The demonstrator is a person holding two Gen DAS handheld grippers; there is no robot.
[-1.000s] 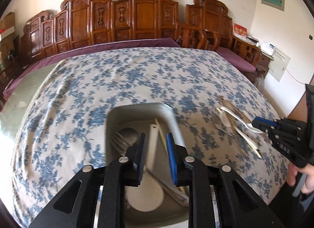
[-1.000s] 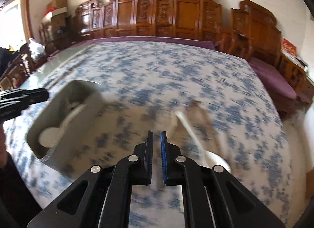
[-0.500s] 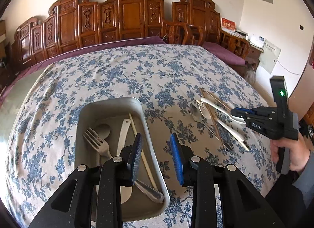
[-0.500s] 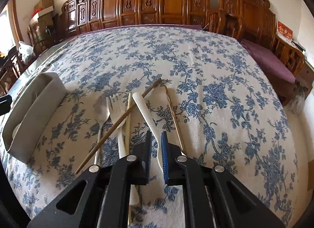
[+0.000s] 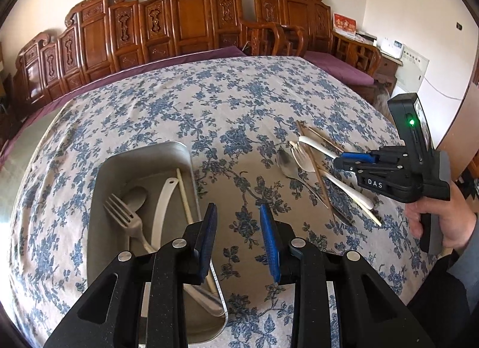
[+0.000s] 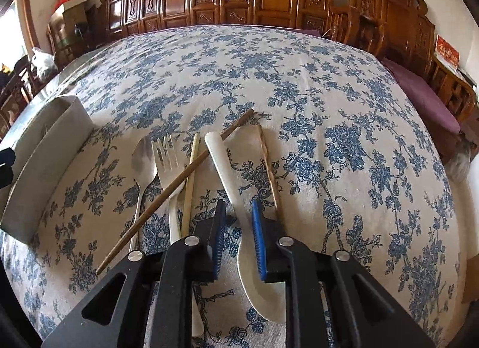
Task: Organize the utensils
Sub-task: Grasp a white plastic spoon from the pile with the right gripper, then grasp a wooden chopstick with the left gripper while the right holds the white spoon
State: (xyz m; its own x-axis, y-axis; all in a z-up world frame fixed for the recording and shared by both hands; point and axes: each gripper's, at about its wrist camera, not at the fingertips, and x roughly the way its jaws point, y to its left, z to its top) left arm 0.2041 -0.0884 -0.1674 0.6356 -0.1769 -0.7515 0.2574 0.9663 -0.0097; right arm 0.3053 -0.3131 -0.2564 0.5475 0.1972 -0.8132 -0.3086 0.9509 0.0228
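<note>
Right gripper (image 6: 238, 228), jaws just opening and apparently not yet pressing, straddles the white spoon (image 6: 239, 213) lying lengthwise between them on the tablecloth (image 6: 329, 108); left gripper (image 5: 238, 240) hangs empty, parted, farther off.

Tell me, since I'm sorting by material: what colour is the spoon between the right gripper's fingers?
White spoon; clearest in the right wrist view.

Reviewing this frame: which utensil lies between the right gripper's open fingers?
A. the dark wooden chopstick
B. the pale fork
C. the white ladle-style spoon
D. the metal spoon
C: in the right wrist view the right gripper straddles the handle of the white spoon, its pads apart from it, while the metal spoon, the fork and the dark chopstick lie off to its left.
</note>
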